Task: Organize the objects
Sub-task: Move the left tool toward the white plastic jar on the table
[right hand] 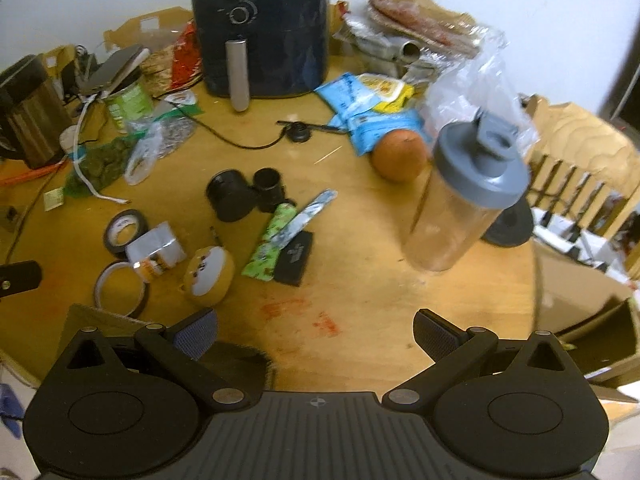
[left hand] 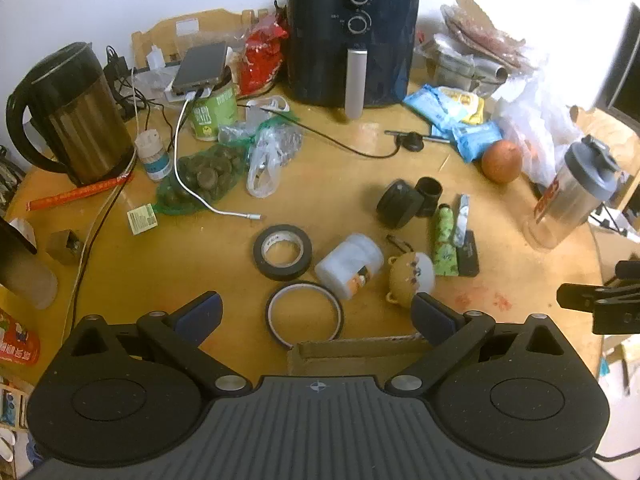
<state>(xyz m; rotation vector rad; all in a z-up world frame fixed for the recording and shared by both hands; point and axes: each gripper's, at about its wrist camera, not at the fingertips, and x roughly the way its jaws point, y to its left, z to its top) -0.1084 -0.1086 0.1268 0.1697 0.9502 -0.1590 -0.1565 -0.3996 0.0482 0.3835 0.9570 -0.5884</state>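
Observation:
A round wooden table (left hand: pixel 344 184) is strewn with small items. In the left wrist view my left gripper (left hand: pixel 316 314) is open and empty over a thin tape ring (left hand: pixel 305 314), with a black tape roll (left hand: pixel 283 252), a white jar (left hand: pixel 350 264) on its side and a yellow dog-face pouch (left hand: pixel 412 278) just beyond. In the right wrist view my right gripper (right hand: pixel 316 330) is open and empty above bare table. A clear shaker bottle (right hand: pixel 464 196) with a grey lid stands ahead to its right. A green packet (right hand: pixel 270 242), a black card (right hand: pixel 294 258) and two black caps (right hand: pixel 244 194) lie ahead left.
A black air fryer (left hand: pixel 352 36) stands at the back, a kettle (left hand: pixel 68 116) at the left with a phone (left hand: pixel 202 66) on a green cup. Snack packets (left hand: pixel 456 114), an orange (left hand: pixel 502 160) and plastic bags lie at the right. A cardboard box edge (left hand: pixel 356 350) is under the left gripper. Cables cross the table.

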